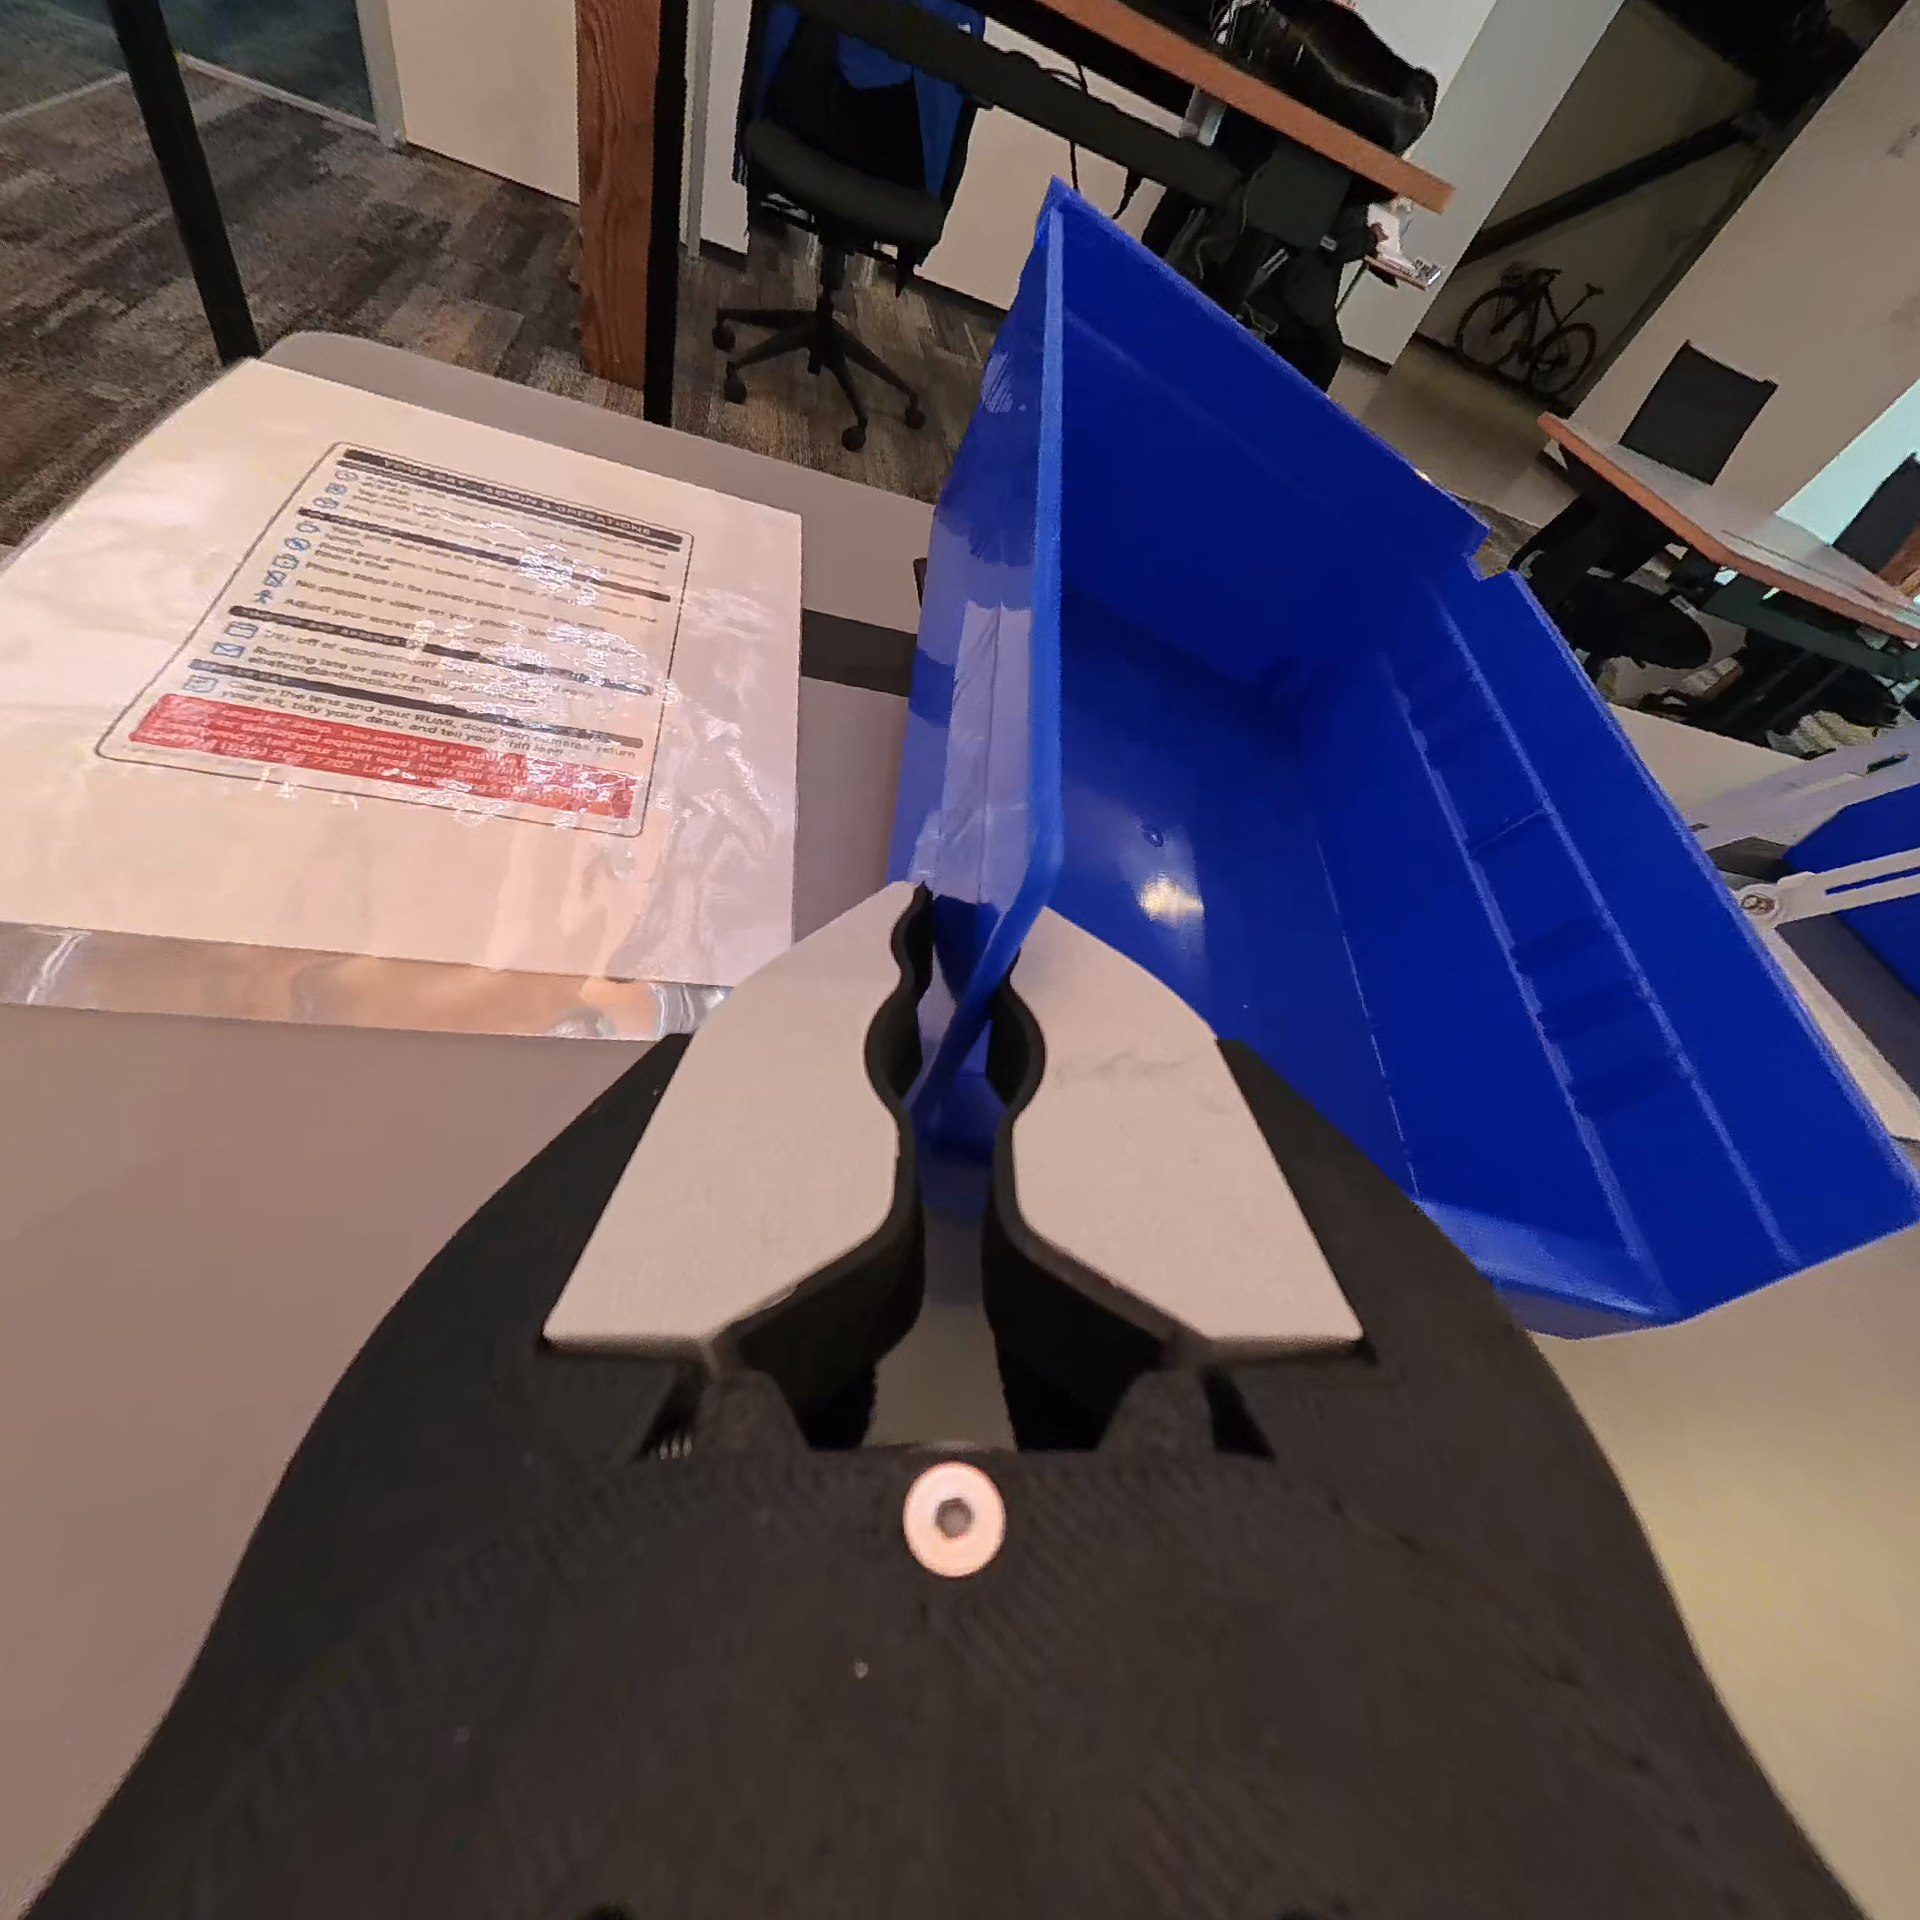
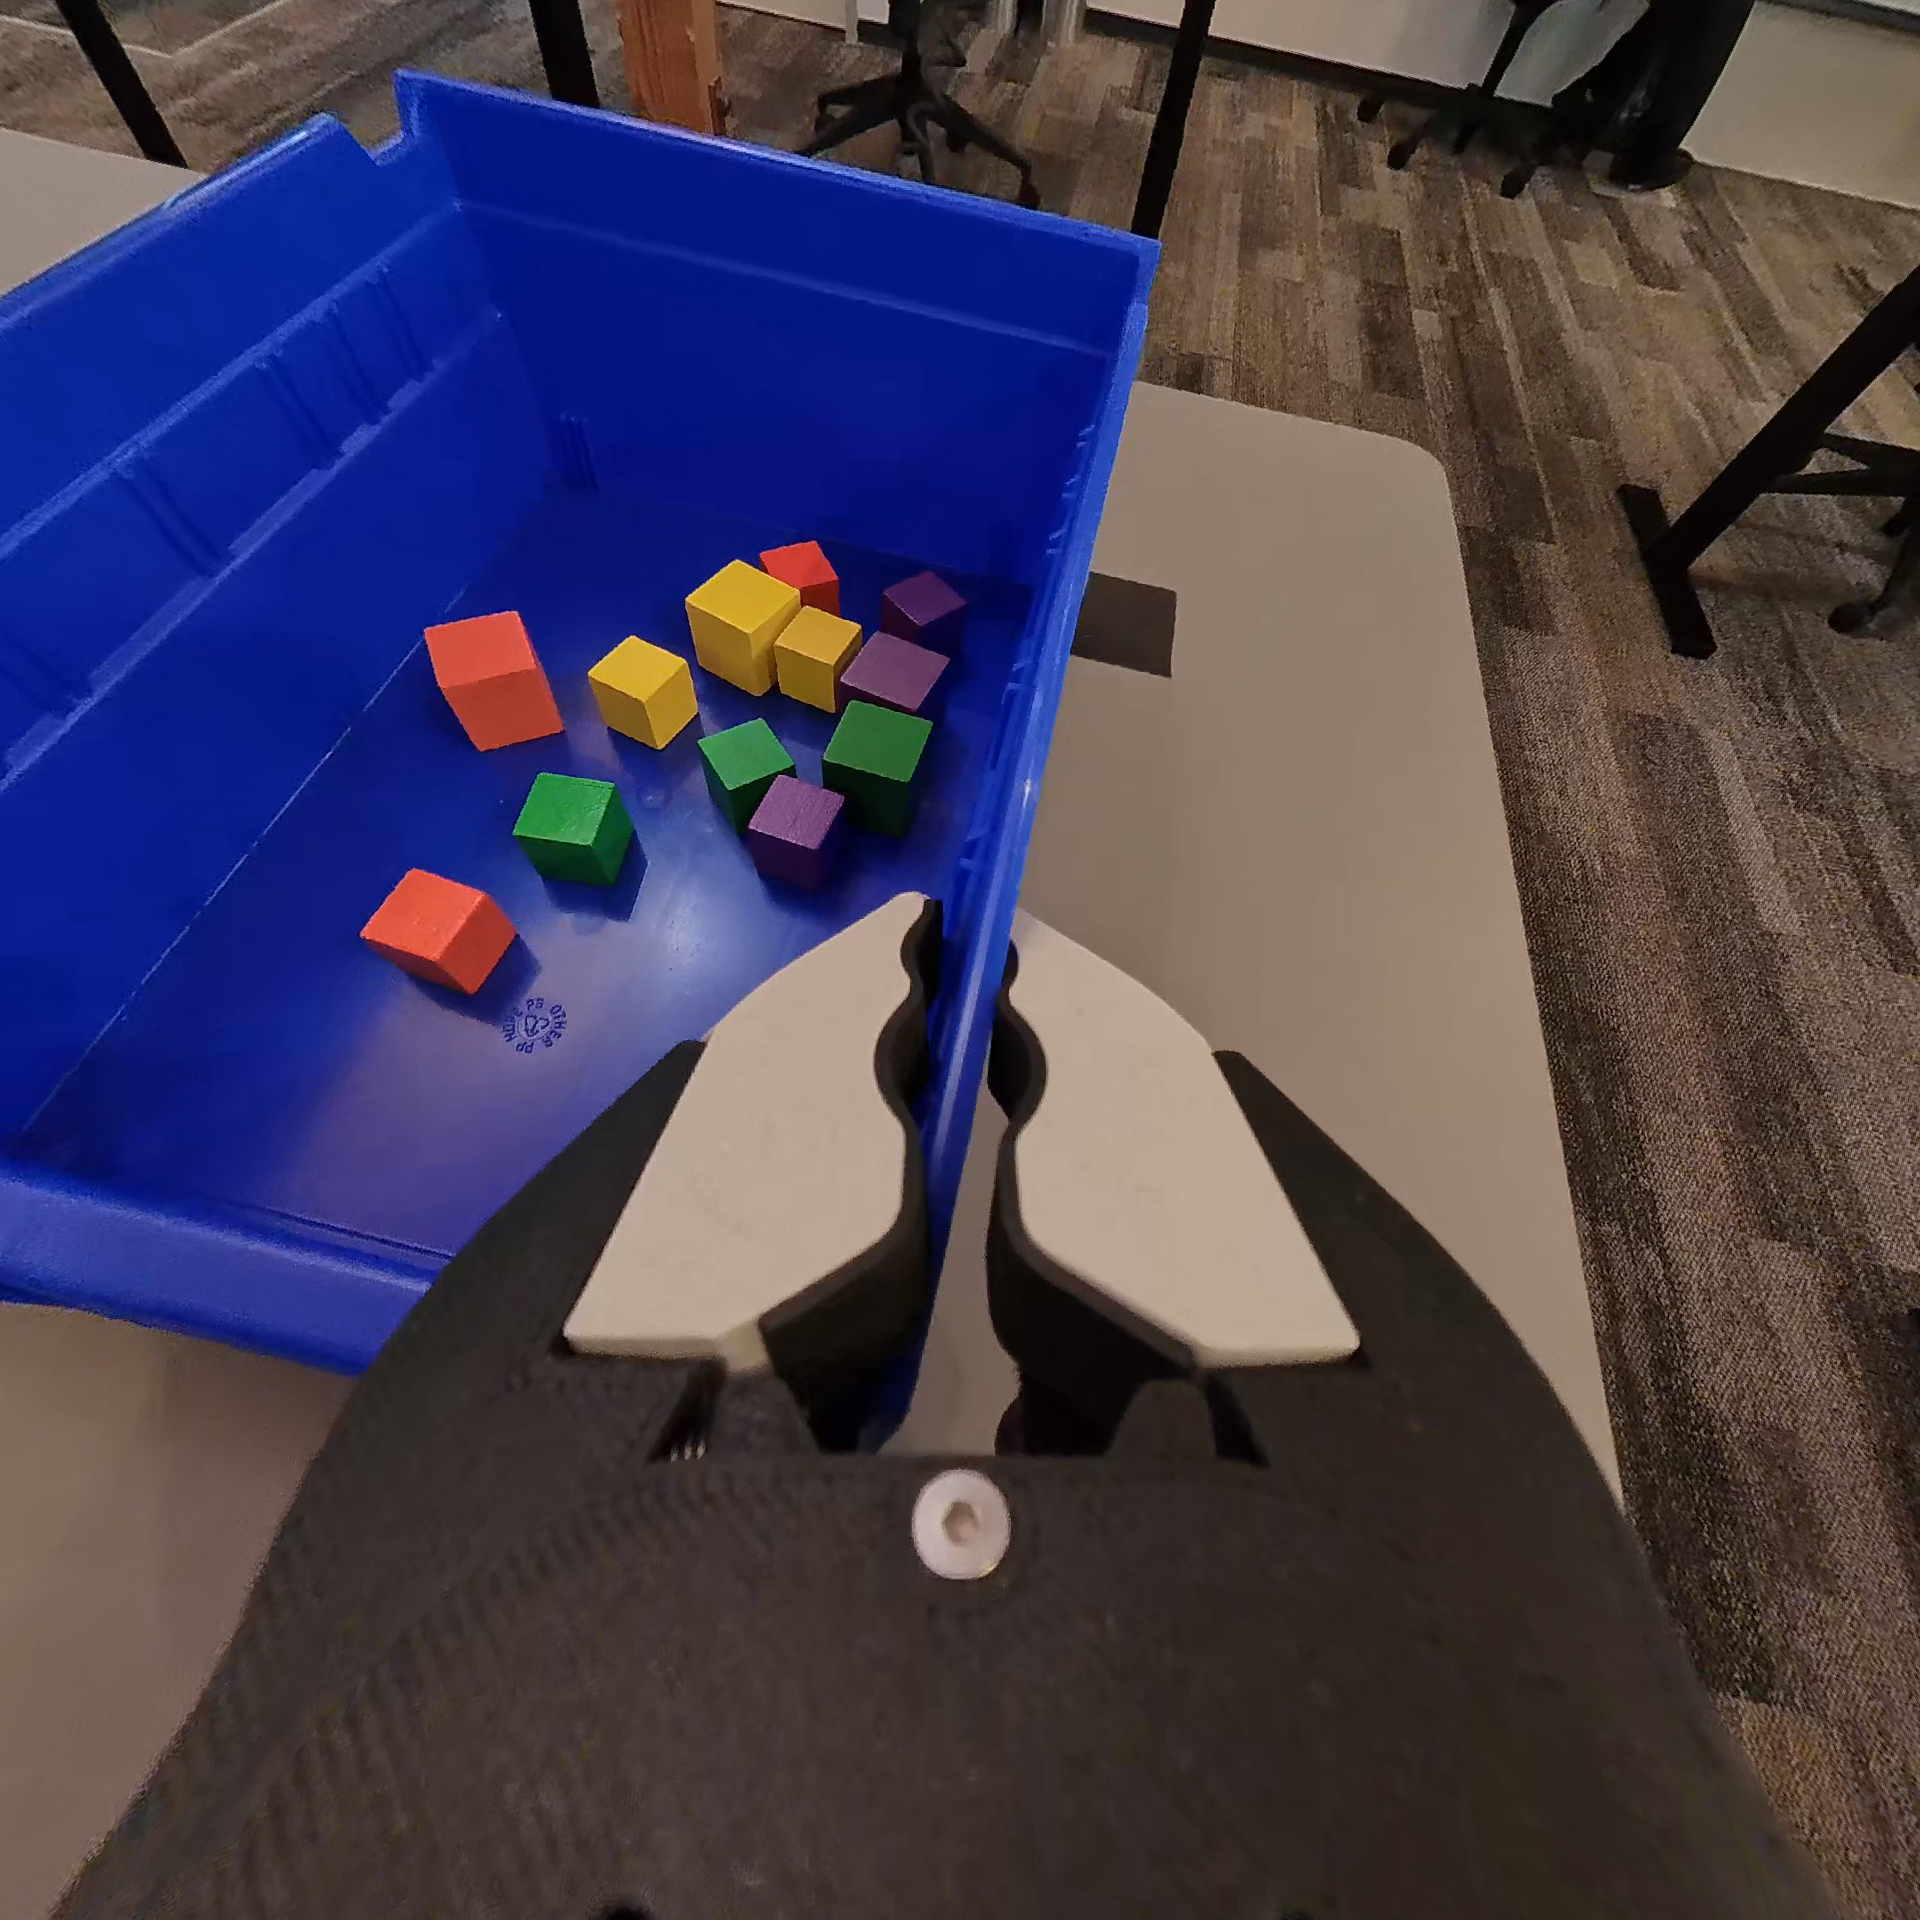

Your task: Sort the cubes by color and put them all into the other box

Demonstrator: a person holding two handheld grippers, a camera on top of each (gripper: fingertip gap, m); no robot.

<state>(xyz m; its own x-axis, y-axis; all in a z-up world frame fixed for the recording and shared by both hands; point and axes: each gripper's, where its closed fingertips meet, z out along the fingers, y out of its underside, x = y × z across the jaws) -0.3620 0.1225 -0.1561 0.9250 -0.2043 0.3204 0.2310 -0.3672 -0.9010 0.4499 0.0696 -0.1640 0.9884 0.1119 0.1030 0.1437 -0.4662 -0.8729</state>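
Left bin (image 1: 1299, 831): floor bare, open from above, no block to entry; tall wall at 11 o'clock pinched by left gripper (image 1: 961, 966), ribbed wall at 3 o'clock. Table (image 1: 260, 1195) free at 9 o'clock, laminated sheet (image 1: 416, 675) lying flat at 10 o'clock. Right bin (image 2: 727, 343): cubes (image 2: 748, 675) crowded toward 12 o'clock, near floor toward 8 o'clock bare. Wall at 12 o'clock pinched by right gripper (image 2: 966, 966). Table (image 2: 1299, 779) bare at 2 o'clock.

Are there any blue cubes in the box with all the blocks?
No, the cubes lying in the blue box are orange, yellow, green and purple; none of them is blue.
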